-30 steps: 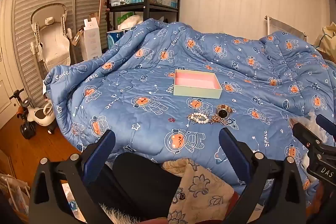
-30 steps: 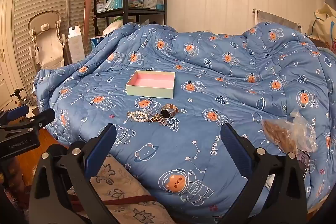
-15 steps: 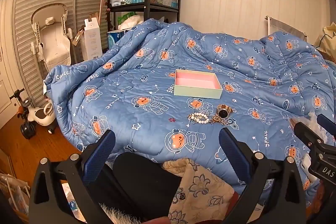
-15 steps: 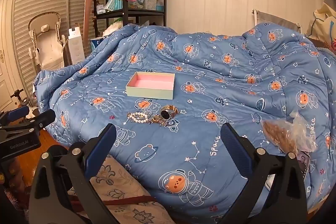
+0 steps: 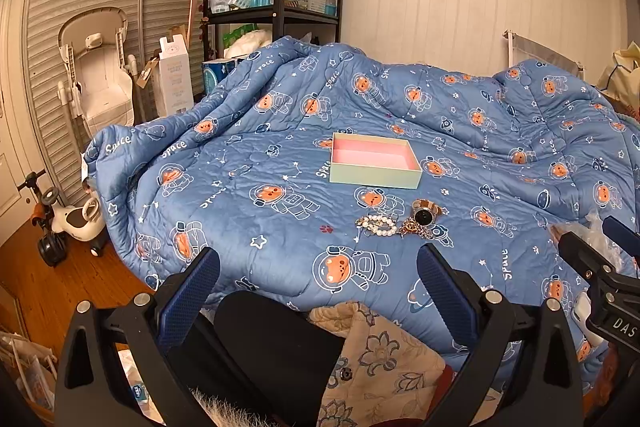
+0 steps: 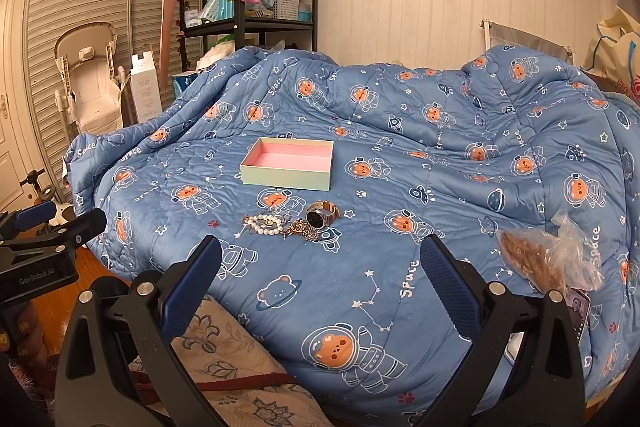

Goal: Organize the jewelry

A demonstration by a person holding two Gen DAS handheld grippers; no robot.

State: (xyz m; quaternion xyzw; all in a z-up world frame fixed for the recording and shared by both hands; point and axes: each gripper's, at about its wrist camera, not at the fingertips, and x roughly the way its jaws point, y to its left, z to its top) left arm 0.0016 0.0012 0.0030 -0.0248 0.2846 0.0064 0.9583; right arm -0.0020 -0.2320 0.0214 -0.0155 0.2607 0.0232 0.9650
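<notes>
nothing is picked up yet: both the left gripper (image 5: 318, 281) and right gripper (image 6: 320, 267) hang spread and empty short of the jewelry pile (image 6: 290, 223), which lies on the quilt (image 6: 440, 227) just before the empty box (image 6: 288, 167), so next comes reaching in to pinch one piece.

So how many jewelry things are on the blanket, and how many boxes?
Pearl bracelet: 1
Watch: 1
Gold chain tangle: 1, too tangled to split
Box: 1, nothing in it
Total: 4
</notes>
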